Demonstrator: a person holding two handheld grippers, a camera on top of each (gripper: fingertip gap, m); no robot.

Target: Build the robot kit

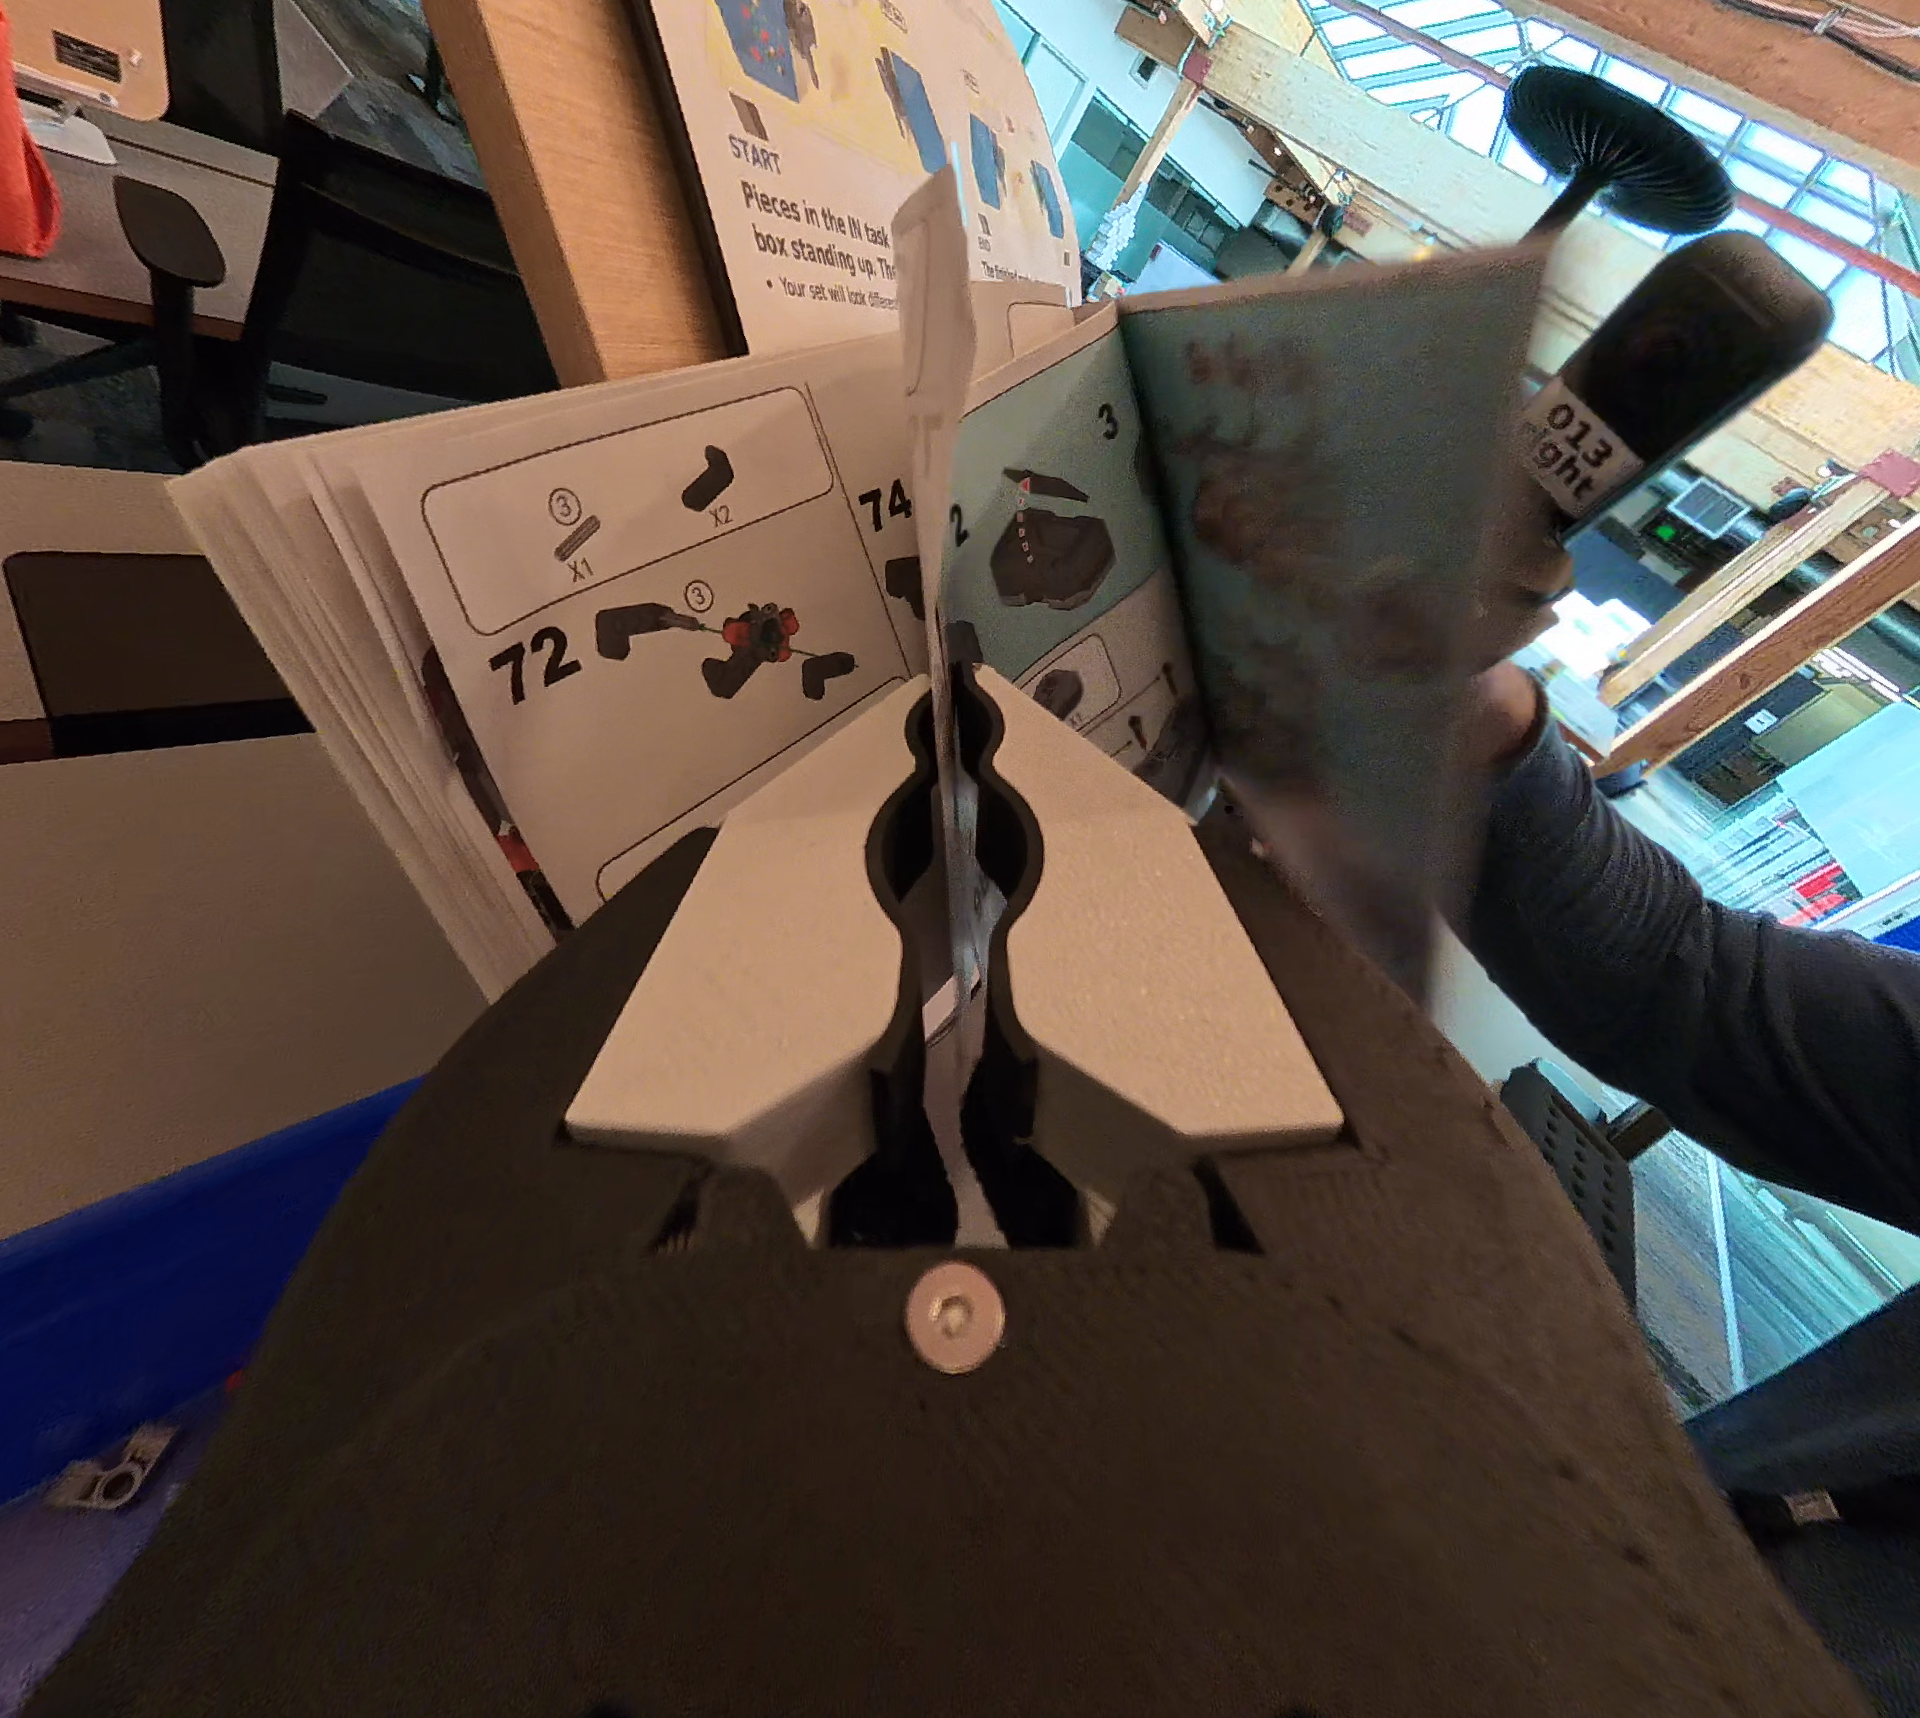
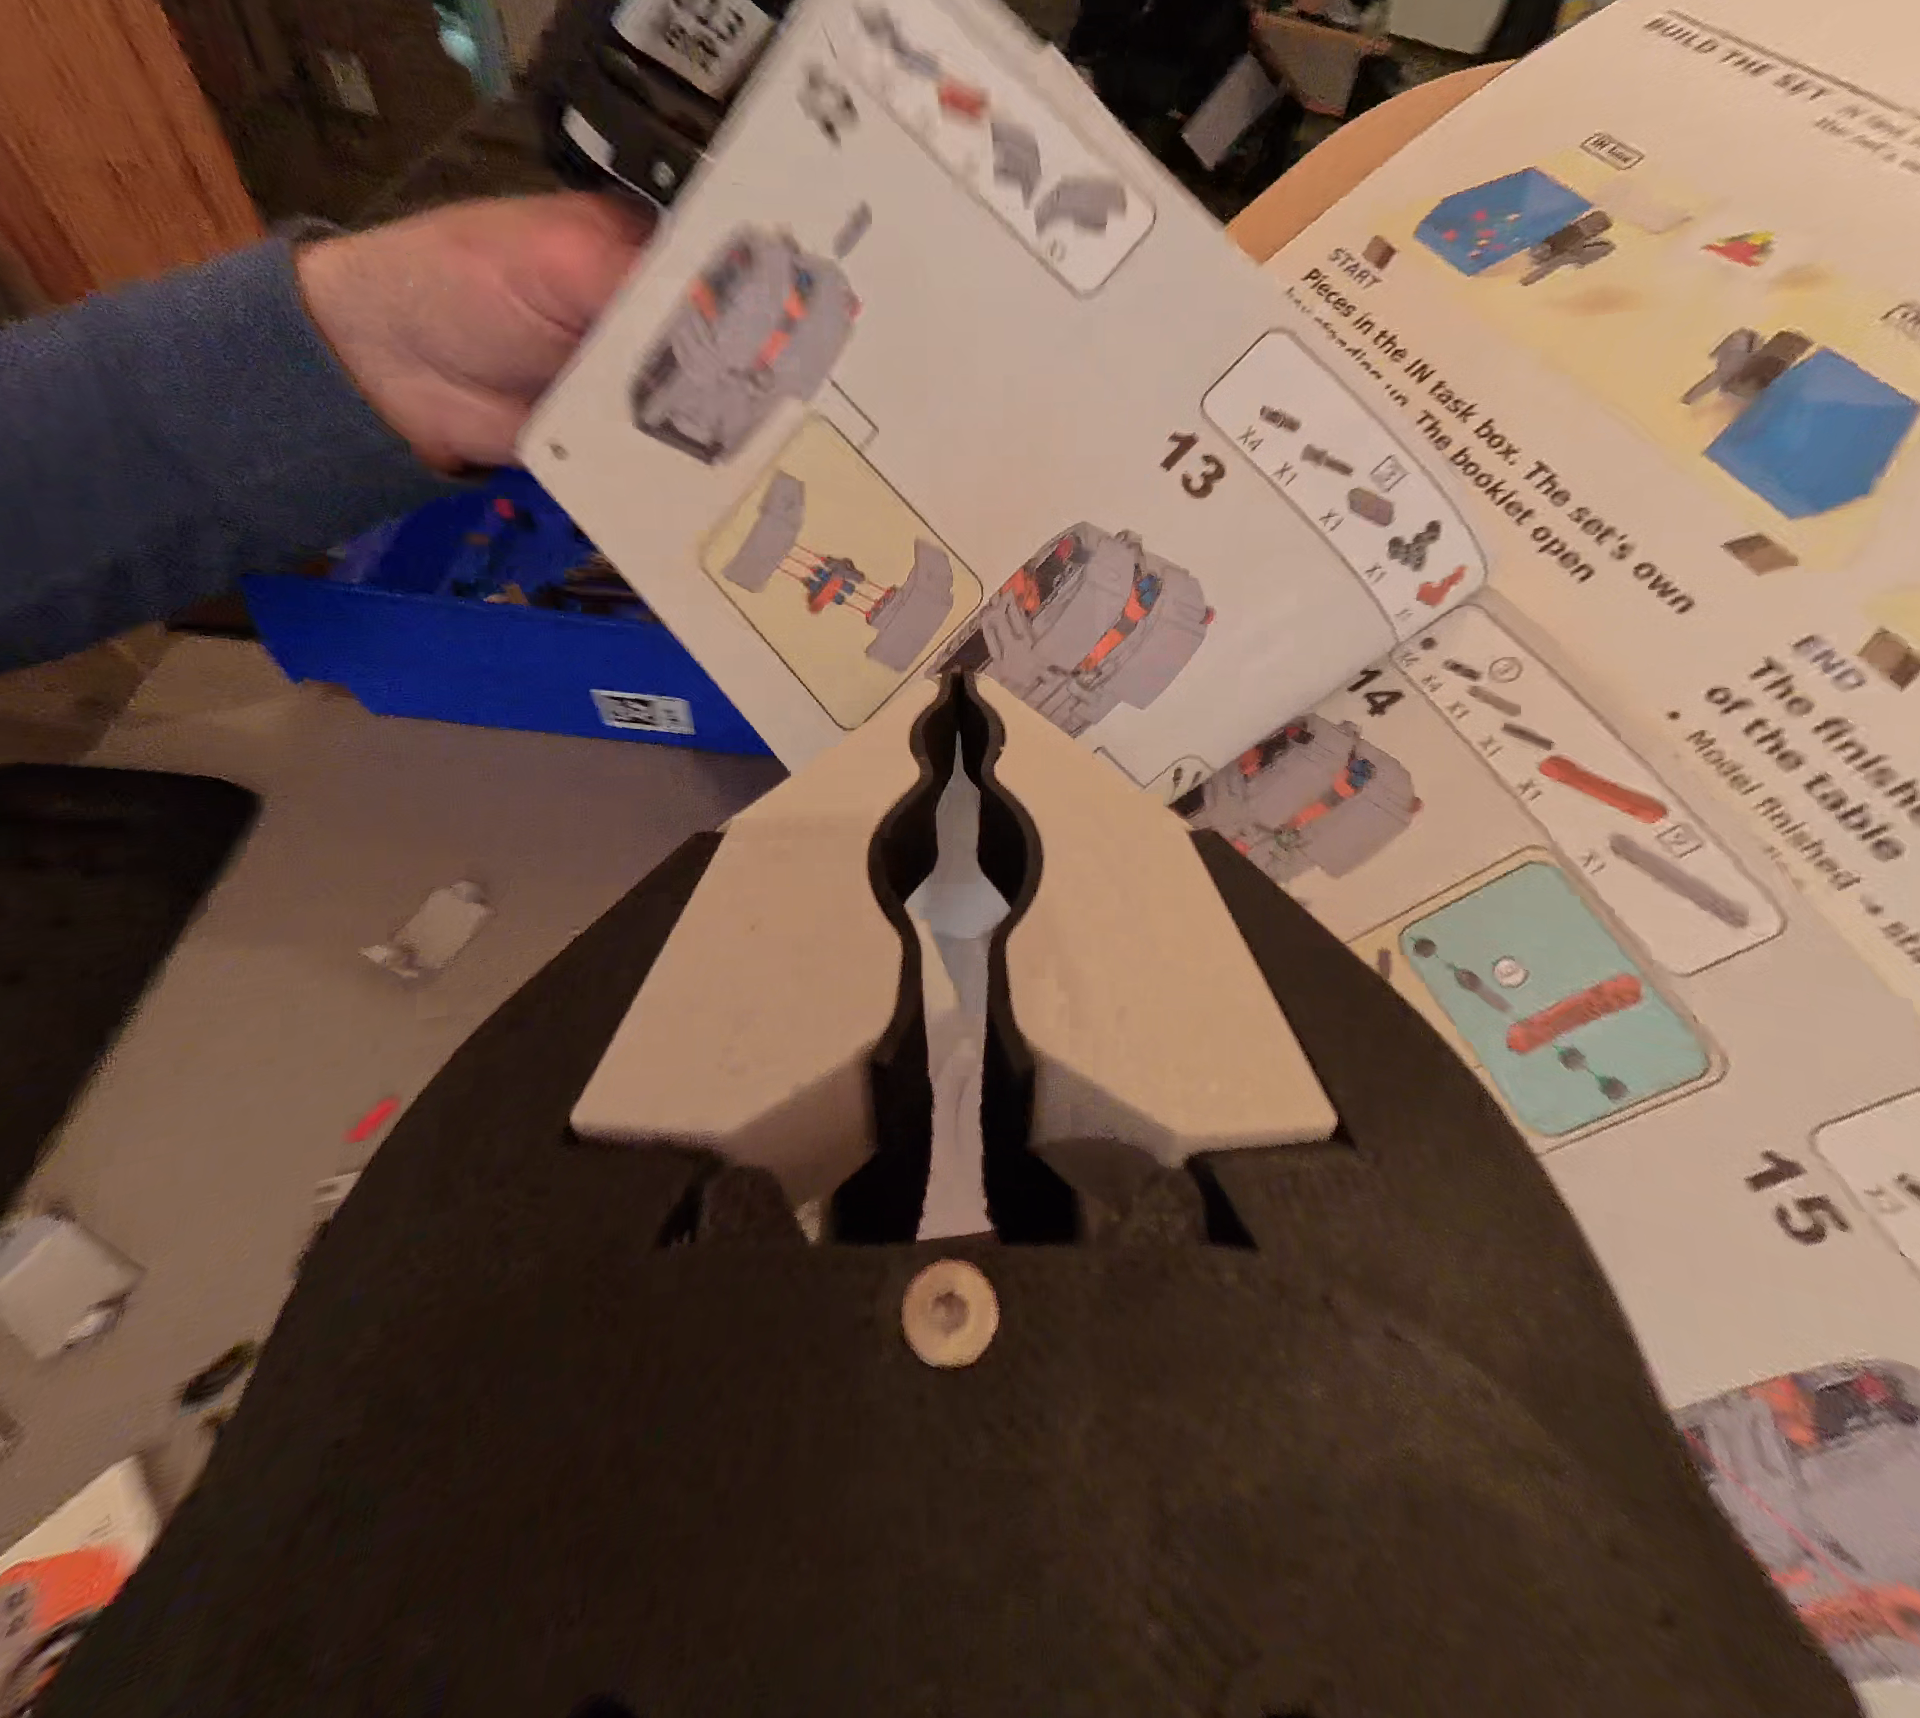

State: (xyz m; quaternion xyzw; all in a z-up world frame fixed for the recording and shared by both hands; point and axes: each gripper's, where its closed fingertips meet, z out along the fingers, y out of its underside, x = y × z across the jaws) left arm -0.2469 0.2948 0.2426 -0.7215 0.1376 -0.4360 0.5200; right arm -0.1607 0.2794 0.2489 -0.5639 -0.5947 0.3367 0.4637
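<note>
Over the pale table (image 2: 260, 837) with its blue bin (image 2: 488, 650), your left gripper (image 1: 956, 681) clamps a page of the instruction booklet (image 1: 644, 588), while your right gripper (image 2: 958, 686) pinches another page.

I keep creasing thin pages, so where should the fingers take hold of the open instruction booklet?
Take the instruction booklet at a page's free edge, coming in edge-on so one of the fingers lies on each face. The pages are thin flat sheets held upright, and both grippers appear shut on pages this way: the left gripper and the right gripper.
</note>
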